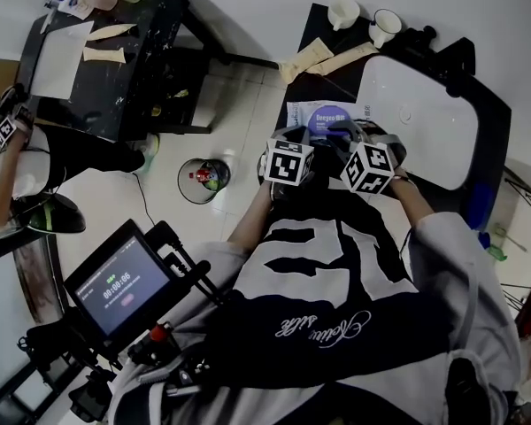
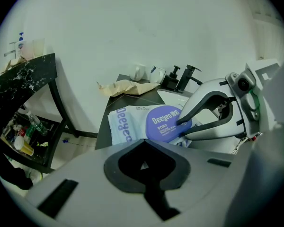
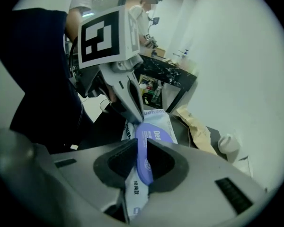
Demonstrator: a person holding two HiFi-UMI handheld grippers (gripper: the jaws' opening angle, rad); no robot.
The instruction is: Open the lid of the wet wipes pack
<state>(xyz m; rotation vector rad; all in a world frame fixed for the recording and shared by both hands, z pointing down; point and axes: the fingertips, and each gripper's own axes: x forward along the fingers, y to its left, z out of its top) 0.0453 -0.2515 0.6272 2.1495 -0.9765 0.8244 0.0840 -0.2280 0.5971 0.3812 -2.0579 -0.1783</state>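
Dark table (image 1: 324, 23) in front of you, white sink (image 1: 425, 131) set in it. Wipes pack (image 2: 124, 126) lies flat on table, just beside sink. Your left gripper (image 2: 143, 167): fingers closed together, nothing between, tips down on pack by lid. Your right gripper (image 3: 139, 162): fingers clamped on edge of round purple lid (image 2: 163, 122).

left tool (image 3: 137, 118) closed beside clamped right tool (image 2: 182, 124).
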